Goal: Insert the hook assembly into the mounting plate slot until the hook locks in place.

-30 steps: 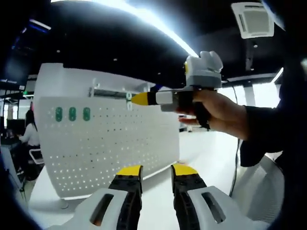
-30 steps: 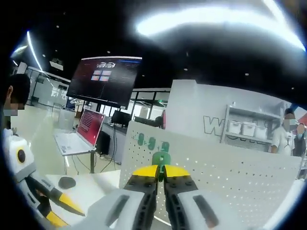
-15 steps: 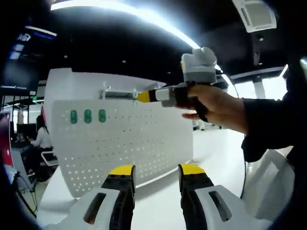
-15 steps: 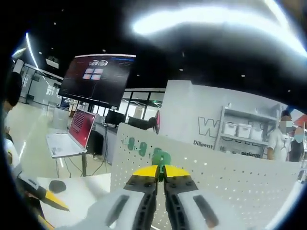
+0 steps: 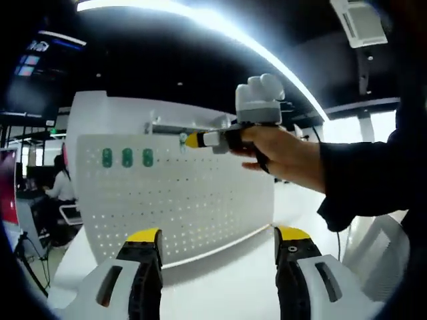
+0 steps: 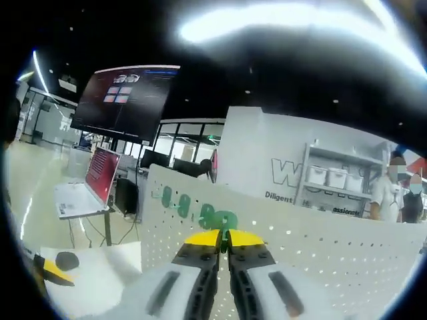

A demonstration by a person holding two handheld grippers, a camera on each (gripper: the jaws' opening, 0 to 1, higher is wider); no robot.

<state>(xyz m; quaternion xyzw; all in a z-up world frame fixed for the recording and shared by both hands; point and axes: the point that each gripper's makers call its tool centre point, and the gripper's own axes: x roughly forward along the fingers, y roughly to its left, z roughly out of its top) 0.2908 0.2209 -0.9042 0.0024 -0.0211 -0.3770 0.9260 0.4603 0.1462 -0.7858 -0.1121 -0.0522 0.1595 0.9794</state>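
So in the left gripper view the left claw (image 5: 217, 241) sits low with its yellow-tipped jaws spread wide, nothing between them, pointed at the white pegboard (image 5: 180, 193) standing upright on the white counter (image 5: 220, 280). Past it, the person's hand (image 5: 283, 157) reaches in from the right, dark sleeve (image 5: 363, 177) and all, gripping the right claw (image 5: 193, 139) roughly level and holding its tip right up at the board's top edge, just right of three green hooks (image 5: 127, 158) already stuck in a row on the board. In the right gripper view the right claw (image 6: 223, 239) has its jaws pressed together on a green hook (image 6: 224, 222), which looks blurry and sits right against the pegboard (image 6: 320, 247) face; can't tell if it's actually in a hole yet. The other green hooks (image 6: 175, 202) are just left of it on the board, also smeared. A laptop (image 6: 90, 193) and a big dark screen (image 6: 127, 93) sit off to the left, and a yellow tip of the left claw (image 6: 50, 272) pokes in at the lower left. Compared with half a second ago, the left claw's jaws are noticeably further apart, the right claw has slid a bit further left along the board's top edge, and in its own view the board and hooks look closer and blurrier.
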